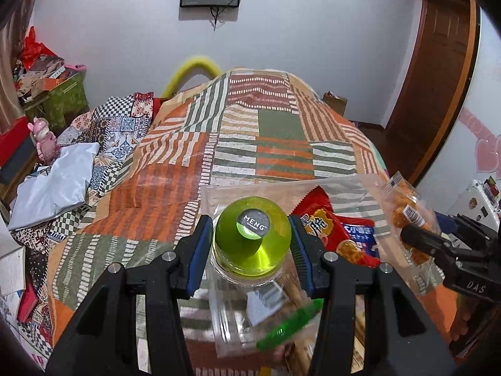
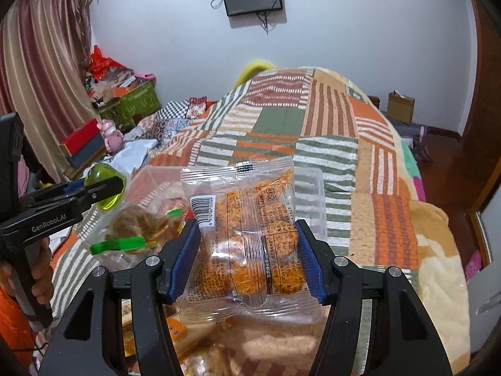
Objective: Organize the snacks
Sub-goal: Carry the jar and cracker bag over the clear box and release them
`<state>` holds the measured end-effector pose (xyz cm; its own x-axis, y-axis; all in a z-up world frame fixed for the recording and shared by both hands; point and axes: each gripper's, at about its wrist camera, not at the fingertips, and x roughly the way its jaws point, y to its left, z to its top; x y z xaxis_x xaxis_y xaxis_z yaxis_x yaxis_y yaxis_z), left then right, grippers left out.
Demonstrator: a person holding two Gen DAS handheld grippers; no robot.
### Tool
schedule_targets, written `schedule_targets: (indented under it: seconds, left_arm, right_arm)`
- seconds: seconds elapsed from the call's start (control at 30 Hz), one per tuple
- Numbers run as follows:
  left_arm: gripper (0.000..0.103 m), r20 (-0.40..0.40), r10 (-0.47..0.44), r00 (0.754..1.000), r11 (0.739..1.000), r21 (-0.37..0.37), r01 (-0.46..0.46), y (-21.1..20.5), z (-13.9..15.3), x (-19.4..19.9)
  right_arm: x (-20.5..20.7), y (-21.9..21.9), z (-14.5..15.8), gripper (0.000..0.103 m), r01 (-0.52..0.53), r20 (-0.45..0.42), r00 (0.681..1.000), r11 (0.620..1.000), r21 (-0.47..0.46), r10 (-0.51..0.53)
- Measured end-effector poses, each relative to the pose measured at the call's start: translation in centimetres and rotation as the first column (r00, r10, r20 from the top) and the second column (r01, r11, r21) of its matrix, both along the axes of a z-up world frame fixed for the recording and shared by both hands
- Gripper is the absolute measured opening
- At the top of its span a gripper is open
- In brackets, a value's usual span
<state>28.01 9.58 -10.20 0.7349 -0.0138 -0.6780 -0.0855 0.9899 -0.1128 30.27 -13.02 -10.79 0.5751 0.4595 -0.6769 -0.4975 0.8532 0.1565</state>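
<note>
My left gripper (image 1: 250, 247) is shut on a green jelly cup (image 1: 250, 244) with a grey "MENG" label, held over a clear plastic bin (image 1: 219, 194) on the bed. It also shows in the right wrist view (image 2: 103, 188). My right gripper (image 2: 247, 260) is shut on a clear packet of orange rice crackers (image 2: 247, 235), held above the same clear bin (image 2: 313, 188). That packet shows in the left wrist view (image 1: 407, 216) at the right. A red snack bag (image 1: 332, 228) lies in the bin. A clear bag with a green clip (image 2: 125, 244) sits at the left.
The bed is covered with a patchwork quilt (image 1: 250, 131). Clutter, boxes and a pink toy (image 1: 43, 141) lie at the left. A wooden door (image 1: 438, 78) is at the right. More wrapped snacks (image 2: 244, 344) lie below my right gripper.
</note>
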Motion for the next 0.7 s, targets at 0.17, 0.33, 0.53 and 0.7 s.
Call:
schedule_targets:
  seconds: [0.17,0.33,0.53,0.7]
  left_arm:
    - [0.048,-0.023,0.004,1.000,1.000,0.012,-0.004,0.1,-1.0,1.5]
    - [0.048,-0.046,0.003,0.999,1.000,0.013,-0.002,0.5,-1.9,2.4]
    - [0.048,-0.080,-0.010,0.997,1.000,0.026,0.012,-0.1,-2.8,3.2]
    - [0.045,-0.073,-0.014,0.997,0.999,0.031,0.017,-0.5,-2.8,3.0]
  right_arm:
    - [1.0,0.6,-1.3,0.057,-0.006,-0.033,0.999,1.000,-0.012,0.006]
    - [1.2,1.0,-1.9,0.057,-0.018,-0.046,0.999,1.000,-0.014,0.017]
    - [1.7,1.4,-2.6,0.057,-0.021,-0.064,0.998,0.999,-0.026,0.020]
    - [1.6,1.7,-3.0,0.058,-0.021,-0.062,0.998,0.998,-0.053,0.018]
